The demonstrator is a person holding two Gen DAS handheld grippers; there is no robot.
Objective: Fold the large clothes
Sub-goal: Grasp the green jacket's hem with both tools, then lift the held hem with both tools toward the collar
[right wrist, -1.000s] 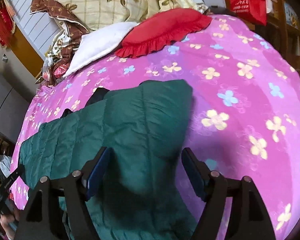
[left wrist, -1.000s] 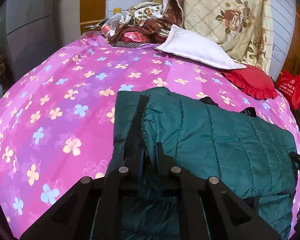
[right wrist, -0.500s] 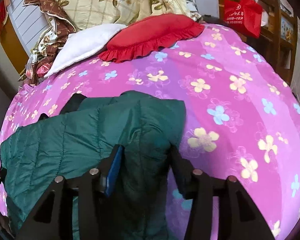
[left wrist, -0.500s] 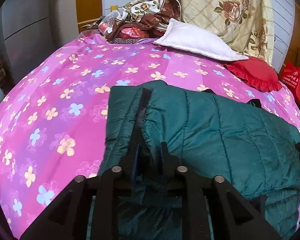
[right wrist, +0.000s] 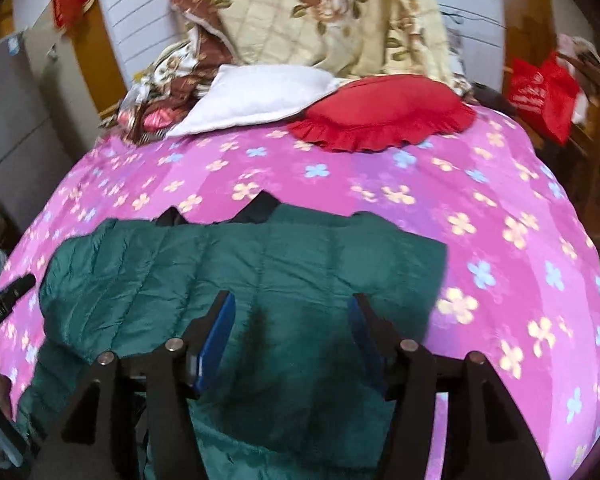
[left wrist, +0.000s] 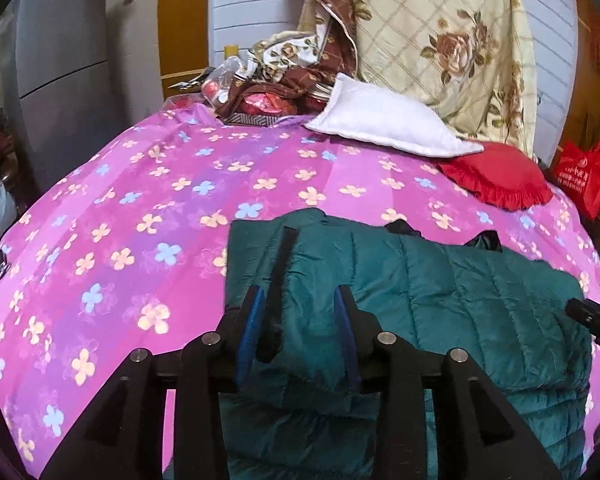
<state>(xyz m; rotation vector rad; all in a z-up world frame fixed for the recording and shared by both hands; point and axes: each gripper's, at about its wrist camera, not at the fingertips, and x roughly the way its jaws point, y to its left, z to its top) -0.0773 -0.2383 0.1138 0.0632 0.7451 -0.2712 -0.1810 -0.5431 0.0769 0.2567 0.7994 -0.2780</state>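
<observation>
Left wrist view: at far left a grey cabinet (left wrist: 60,60) w/ a small sticker up top, too blurred to read. The pink floral bedsheet (left wrist: 140,200) covers the whole bed & makes a flat work surface, prob. why the green quilted jacket (left wrist: 440,300) lies spread near the front edge, within reach. The left gripper (left wrist: 298,320) hangs over the jacket's left end by the black zipper strip (left wrist: 282,264); jaws are apart at a moderate gap w/ padded cloth between them but not pinched, so it holds nothing. Farther right the white pillow (left wrist: 384,124), red frilled cushion (left wrist: 496,180) & rose-print quilt (left wrist: 440,40) sit pushed to the head end, likely to keep the folding area free. The red bag (left wrist: 584,176) at far right carries pale print, illegible. Right wrist view: jacket (right wrist: 240,272) looks doubled over, upper layer lying on the lower one, so I judge one fold done & a further one needed. The right gripper (right wrist: 290,312) is spread wide over the jacket's right part, gripping nothing, cloth just below its pads. Red bag (right wrist: 540,92) again has white lettering; can't read it.
</observation>
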